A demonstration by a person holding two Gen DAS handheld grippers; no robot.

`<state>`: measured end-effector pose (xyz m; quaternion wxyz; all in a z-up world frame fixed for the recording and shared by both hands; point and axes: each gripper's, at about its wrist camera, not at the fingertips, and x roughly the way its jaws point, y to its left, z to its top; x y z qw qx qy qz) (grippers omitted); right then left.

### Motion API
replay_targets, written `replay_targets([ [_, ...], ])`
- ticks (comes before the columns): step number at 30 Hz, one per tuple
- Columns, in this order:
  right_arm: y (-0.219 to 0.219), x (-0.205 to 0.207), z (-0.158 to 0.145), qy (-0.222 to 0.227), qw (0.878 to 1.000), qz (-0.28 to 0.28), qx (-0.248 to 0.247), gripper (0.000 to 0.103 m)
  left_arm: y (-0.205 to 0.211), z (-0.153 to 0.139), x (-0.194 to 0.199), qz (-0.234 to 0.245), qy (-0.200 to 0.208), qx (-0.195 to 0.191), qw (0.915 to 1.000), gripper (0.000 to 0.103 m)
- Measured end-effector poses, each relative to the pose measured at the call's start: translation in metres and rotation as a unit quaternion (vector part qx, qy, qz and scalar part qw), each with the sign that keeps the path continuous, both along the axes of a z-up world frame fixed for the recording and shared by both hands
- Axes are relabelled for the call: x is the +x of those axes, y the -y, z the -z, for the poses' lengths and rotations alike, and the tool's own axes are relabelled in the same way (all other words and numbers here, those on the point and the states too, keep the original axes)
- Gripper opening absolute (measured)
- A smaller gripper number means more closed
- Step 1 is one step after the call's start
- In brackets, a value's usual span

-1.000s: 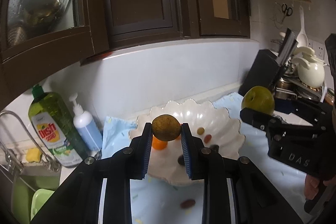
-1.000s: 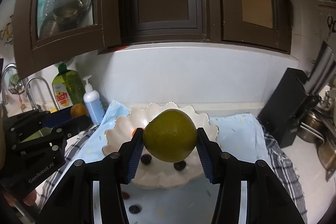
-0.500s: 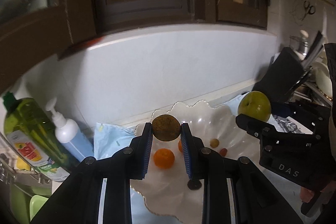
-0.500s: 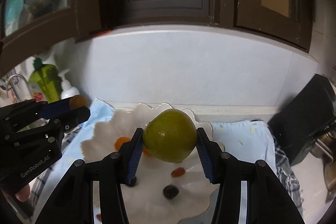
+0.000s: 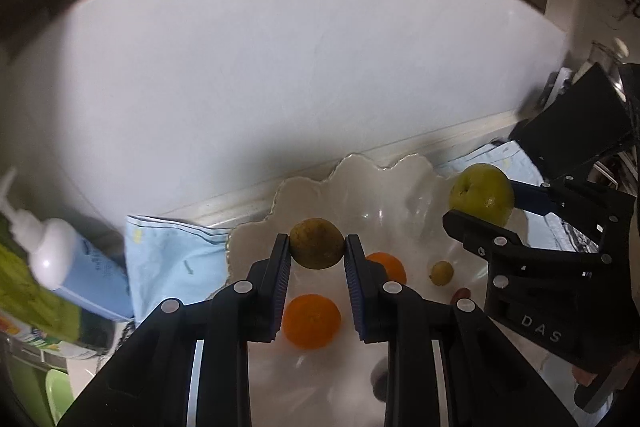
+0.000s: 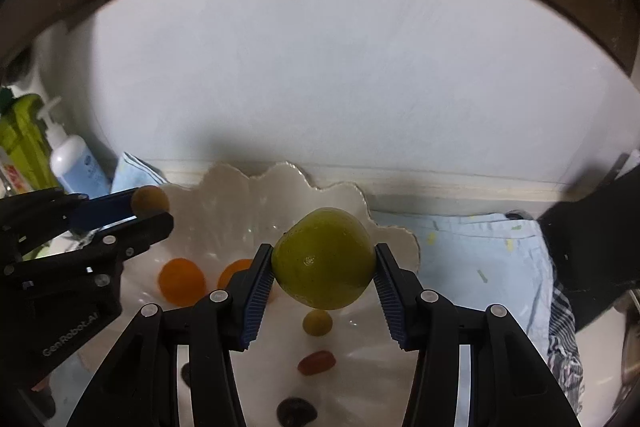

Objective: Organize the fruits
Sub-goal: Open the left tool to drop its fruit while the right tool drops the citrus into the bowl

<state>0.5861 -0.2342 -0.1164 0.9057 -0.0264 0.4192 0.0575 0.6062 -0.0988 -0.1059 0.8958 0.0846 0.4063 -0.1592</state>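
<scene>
Two claws, each clamped on one fruit, both held above a scalloped white bowl.

Left wrist view: left claw (image 5: 317, 259), blue pads pressed on either side of a brownish-green round fruit (image 5: 317, 243), nipped at the fingertips; the fruit hangs over the near-left part of the white bowl (image 5: 352, 179); in the bowl beneath, one orange (image 5: 311, 321) between the fingers, a second orange (image 5: 386, 265) partly hidden behind the right finger, a small yellow-green fruit (image 5: 441, 272) to the right, a small red fruit (image 5: 460, 293) just beyond it, part hidden; right claw (image 5: 486, 205) enters from the right, closed on a large green fruit (image 5: 481, 199) over the bowl's right rim; light blue cloth (image 5: 168, 255) under the bowl on the counter; blue pump bottle (image 5: 76, 271) and green dish-soap bottle (image 5: 36, 303) at the left edge, blurred; black block (image 5: 576, 127) at far right.

Right wrist view: right claw (image 6: 323, 267), pads shut tight on the large green fruit (image 6: 323, 263), held over the bowl's (image 6: 248, 187) right half; below it, small yellow-green fruit (image 6: 317, 323), small red fruit (image 6: 316, 363), dark fruit (image 6: 296, 411) nearest the camera; two oranges (image 6: 182, 279) side by side to the left, the second part hidden by the left finger; left claw (image 6: 150, 207) comes in from the left, gripping the brownish fruit (image 6: 149, 199) above the bowl's left rim; cloth (image 6: 472, 255) spreads right of the bowl; pump bottle (image 6: 74, 163) at far left.
</scene>
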Motion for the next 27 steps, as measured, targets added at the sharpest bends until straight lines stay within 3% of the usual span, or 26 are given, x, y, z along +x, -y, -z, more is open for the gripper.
replay_targets([
  [6,0.005,0.019,0.018,-0.041,0.999,0.001,0.005,0.051,0.003,0.018,0.021,-0.003,-0.034,0.007,0.9994,0.027],
  [13,0.007,0.027,0.028,-0.064,0.998,0.001,0.002,0.051,0.01,0.026,0.031,-0.003,-0.039,0.02,0.999,0.028],
  [14,0.007,0.028,0.029,-0.065,0.998,0.001,0.001,0.051,0.01,0.026,0.031,-0.003,-0.04,0.021,0.999,0.03],
  [16,0.007,0.029,0.029,-0.065,0.998,0.002,0.0,0.051,0.01,0.025,0.031,-0.005,-0.036,0.023,0.9991,0.043],
  [18,0.007,0.028,0.028,-0.066,0.998,0.003,0.001,0.053,0.01,0.022,0.029,-0.008,-0.029,0.027,0.9992,0.046],
  [20,0.008,0.029,0.027,-0.061,0.998,0.009,-0.002,0.064,0.007,0.019,0.029,-0.012,-0.025,0.032,0.9991,0.051],
  [27,0.01,0.017,0.014,-0.042,0.999,0.021,-0.019,0.065,0.003,0.007,0.016,-0.028,0.001,0.053,0.9982,0.06],
])
